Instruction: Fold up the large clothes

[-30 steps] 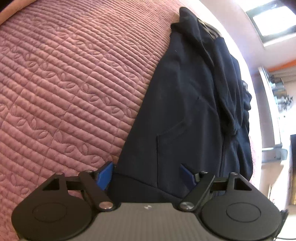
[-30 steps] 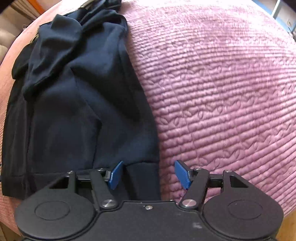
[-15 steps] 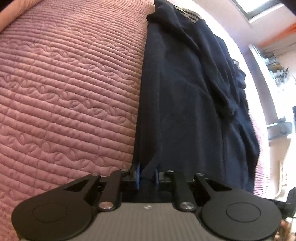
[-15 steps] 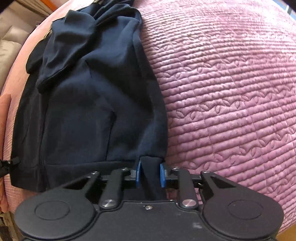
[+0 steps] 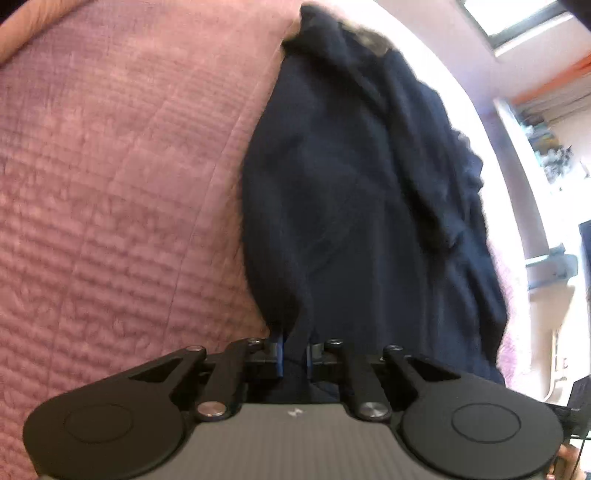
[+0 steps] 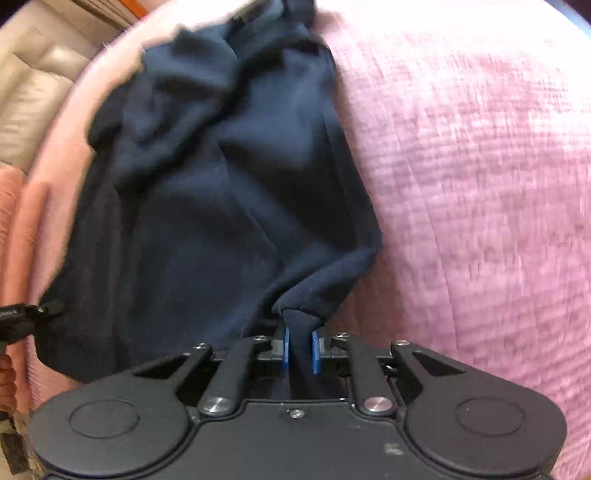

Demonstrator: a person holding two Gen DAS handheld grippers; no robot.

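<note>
Navy garment [image 5: 354,192] lies lengthwise on the pink quilted bedspread [image 5: 110,192], bunched and creased, with a loose fold or sleeve draped along its far side. Both views are motion-blurred, so fabric detail is soft.

Left gripper [image 5: 294,356]: jaws nearly closed, blue pads [image 5: 280,352] pinching a narrow bit of the garment's near edge. Cloth rises from the pinch in a taut ridge and fans out toward the body of the garment. Bedspread sits to the left of the pinch, dark fabric to the right.

Right gripper [image 6: 300,350]: clenched on the garment [image 6: 207,206] too, blue pads [image 6: 286,349] squeezing a gathered wad of the hem corner. Fabric puckers into a knot just ahead of the pads, and a rolled edge runs from it up and to the right, beside the bedspread [image 6: 480,166]. Most of the garment spreads to the left of this grip.

Part of another black gripper shows at the left edge of the right wrist view, at the garment's other near corner. A beige padded surface [image 6: 33,85] is visible past the bed in the upper left of that view. A bright window [image 5: 513,18] and a cluttered shelf [image 5: 546,147] show past the bed in the left wrist view.
</note>
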